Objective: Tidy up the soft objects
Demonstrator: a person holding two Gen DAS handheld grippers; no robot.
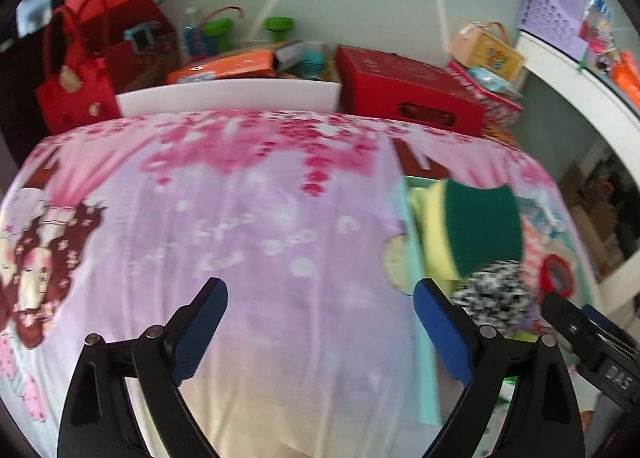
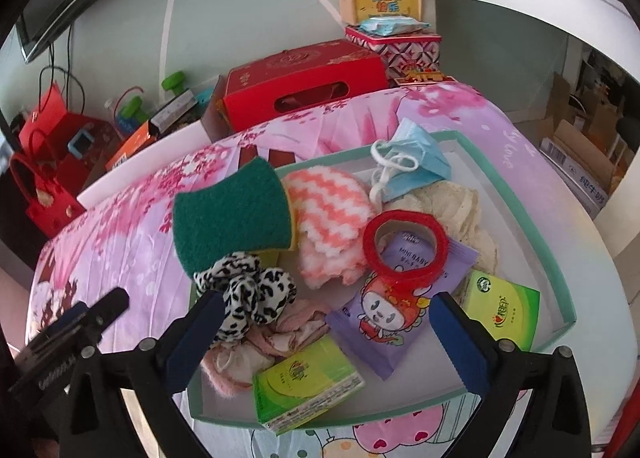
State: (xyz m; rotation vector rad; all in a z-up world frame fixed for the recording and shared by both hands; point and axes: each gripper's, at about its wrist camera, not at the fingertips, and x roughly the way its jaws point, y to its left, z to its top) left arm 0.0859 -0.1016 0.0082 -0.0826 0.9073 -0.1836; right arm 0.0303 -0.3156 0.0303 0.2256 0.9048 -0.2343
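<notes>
A white tray [image 2: 408, 394] with a teal rim lies on the pink blanket and holds soft items. These are a green-and-yellow sponge [image 2: 232, 214], a leopard-print scrunchie [image 2: 248, 290], a pink-and-white knitted cloth [image 2: 324, 210], a blue face mask [image 2: 420, 158], a red elastic ring [image 2: 372, 242], a pink cloth [image 2: 280, 330], a purple wipes packet [image 2: 384, 322] and two green tissue packs [image 2: 308, 386]. My right gripper [image 2: 326, 302] hangs open above the tray's near part, gripping nothing. My left gripper [image 1: 320, 290] is open over bare blanket [image 1: 240, 218], left of the tray rim [image 1: 426, 378], sponge [image 1: 480, 230] and scrunchie [image 1: 496, 294].
Behind the blanket stand a red box [image 2: 300, 86], red gift bags [image 1: 76, 90], an orange carton [image 1: 224, 66] and stacked patterned boxes [image 2: 396, 46]. A white counter [image 1: 580, 78] curves along the right. A cream lace item [image 2: 452, 202] lies at the tray's far right.
</notes>
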